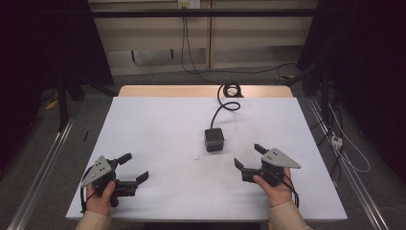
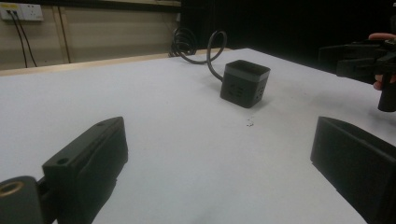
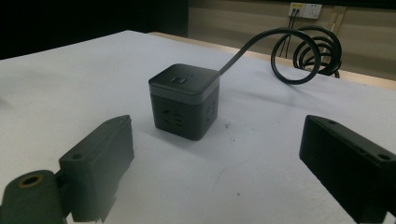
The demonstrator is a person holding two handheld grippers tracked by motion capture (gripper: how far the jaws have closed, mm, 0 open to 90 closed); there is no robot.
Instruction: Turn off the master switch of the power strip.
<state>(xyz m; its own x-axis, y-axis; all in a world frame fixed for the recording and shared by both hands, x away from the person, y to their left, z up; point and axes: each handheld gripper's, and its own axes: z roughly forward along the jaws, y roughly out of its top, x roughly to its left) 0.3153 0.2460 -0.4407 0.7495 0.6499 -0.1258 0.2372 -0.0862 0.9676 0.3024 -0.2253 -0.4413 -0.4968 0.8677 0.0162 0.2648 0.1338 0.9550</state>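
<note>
The socket cube (image 1: 214,139), a dark power block with outlets in its side faces and a button on top, stands upright on the white table (image 1: 158,124). Its black cable (image 1: 229,98) runs from the cube's far side and coils at the table's far edge beyond it.

The right tool (image 1: 248,157) rests just on the near right of the cube, close but apart from it, its jaws spread wide with nothing between them; in the right gripper view the cube (image 3: 184,100) sits ahead of and between the two jaws. The left tool (image 1: 133,167) lies well to the near left of the cube, also wide open and holding nothing, and in the left gripper view the cube (image 2: 244,82) appears farther off, with the right tool (image 2: 348,60) beyond it to the side. A small white speck (image 1: 197,157) lies on the table just near-left of the cube.

Judging from this layout, the right tool is the likelier one to take the cube. The risks I see: the cube's smooth, slightly rounded faces could slip if the jaws close on an edge rather than on two flat opposite sides. The stiff coiled cable may tug back and twist or tip the cube as it is lifted or dragged. A jaw coming in too low could shove the cube across the table instead of bracketing it.
</note>
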